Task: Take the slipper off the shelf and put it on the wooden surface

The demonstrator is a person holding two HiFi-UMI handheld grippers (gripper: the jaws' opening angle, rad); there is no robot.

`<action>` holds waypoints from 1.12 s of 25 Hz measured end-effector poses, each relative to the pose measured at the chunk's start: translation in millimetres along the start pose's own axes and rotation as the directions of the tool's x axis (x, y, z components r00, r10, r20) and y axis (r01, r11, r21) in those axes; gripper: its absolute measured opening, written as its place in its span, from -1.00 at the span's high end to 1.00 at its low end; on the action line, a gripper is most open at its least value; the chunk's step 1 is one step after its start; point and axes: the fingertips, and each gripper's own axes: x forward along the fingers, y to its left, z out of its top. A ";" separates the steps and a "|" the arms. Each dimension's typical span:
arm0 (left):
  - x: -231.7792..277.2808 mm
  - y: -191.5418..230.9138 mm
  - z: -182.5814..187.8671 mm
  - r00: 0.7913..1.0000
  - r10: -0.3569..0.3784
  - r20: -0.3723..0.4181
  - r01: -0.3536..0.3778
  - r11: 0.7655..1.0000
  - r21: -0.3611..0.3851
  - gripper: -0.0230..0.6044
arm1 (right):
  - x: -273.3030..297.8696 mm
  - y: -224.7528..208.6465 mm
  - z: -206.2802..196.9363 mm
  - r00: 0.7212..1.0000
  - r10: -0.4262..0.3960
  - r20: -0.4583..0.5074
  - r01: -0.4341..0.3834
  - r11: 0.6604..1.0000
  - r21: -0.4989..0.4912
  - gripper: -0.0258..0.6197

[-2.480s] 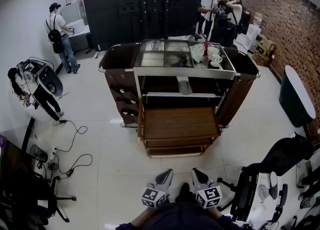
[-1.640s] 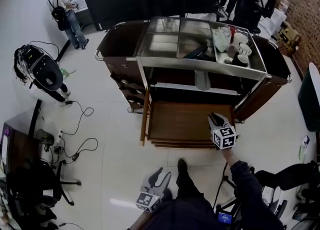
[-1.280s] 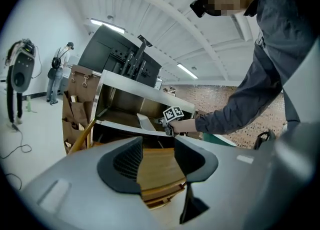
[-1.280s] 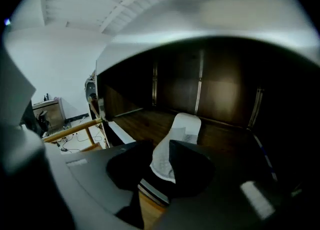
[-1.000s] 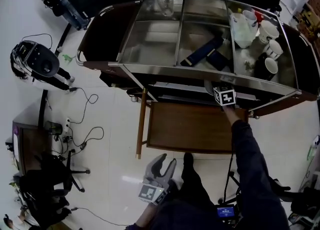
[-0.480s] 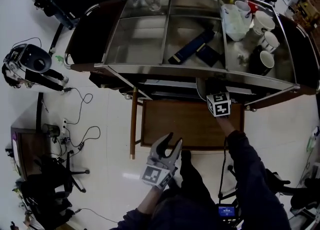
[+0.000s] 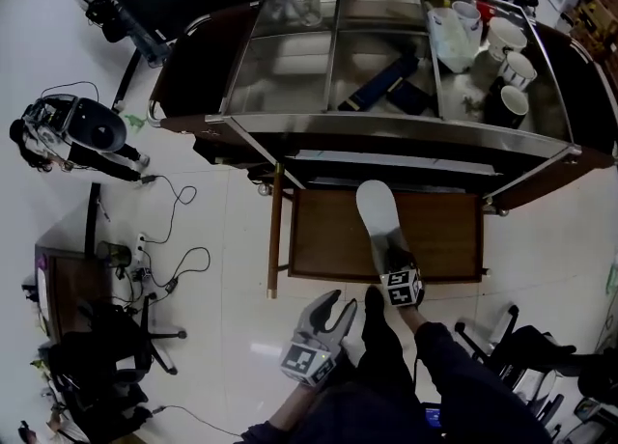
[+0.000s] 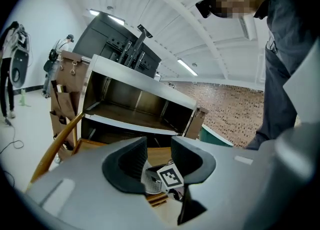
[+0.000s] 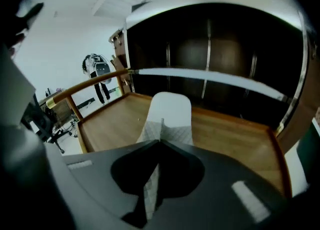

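Note:
A white slipper (image 7: 379,223) is out of the cart's shelf and lies over the wooden surface (image 7: 444,239), toe toward the cart. My right gripper (image 7: 399,276) is shut on its near end; in the right gripper view the slipper (image 9: 169,118) has its quilted fabric pinched between the jaws, and I cannot tell whether the sole touches the wood (image 9: 235,144). My left gripper (image 7: 333,316) stands open over the floor, left of the right one, with nothing between its fingers. The left gripper view looks past its own jaws (image 8: 159,154) at the right gripper's marker cube (image 8: 170,176).
The cart's steel top (image 7: 290,75) carries cups (image 7: 509,70), a white jug (image 7: 448,37) and dark flat items (image 7: 381,85). The shelf (image 7: 386,160) lies under it. A brass rail (image 7: 273,230) edges the wooden surface. Cables (image 7: 169,268) and a chair (image 7: 106,336) are at left.
My right gripper has drawn back from the shelf toward me with the slipper in it, so the slipper now lies over the wooden surface. The left gripper stayed low near the floor.

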 end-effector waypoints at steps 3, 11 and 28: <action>-36.3 1.6 -10.1 1.000 0.004 0.022 -0.004 1.000 0.022 0.42 | 8.1 6.3 -13.8 0.999 -0.010 -0.047 0.013 0.997 0.078 0.89; -151.5 -19.6 -36.0 0.991 -0.092 0.096 0.087 0.995 0.057 0.42 | -116.9 47.9 6.3 0.989 -0.060 0.136 0.048 0.995 0.090 0.57; -273.5 -87.1 -80.5 0.972 -0.219 0.083 0.215 0.975 0.062 0.44 | -432.1 216.0 -72.3 0.920 -0.143 0.364 0.078 0.979 0.188 0.87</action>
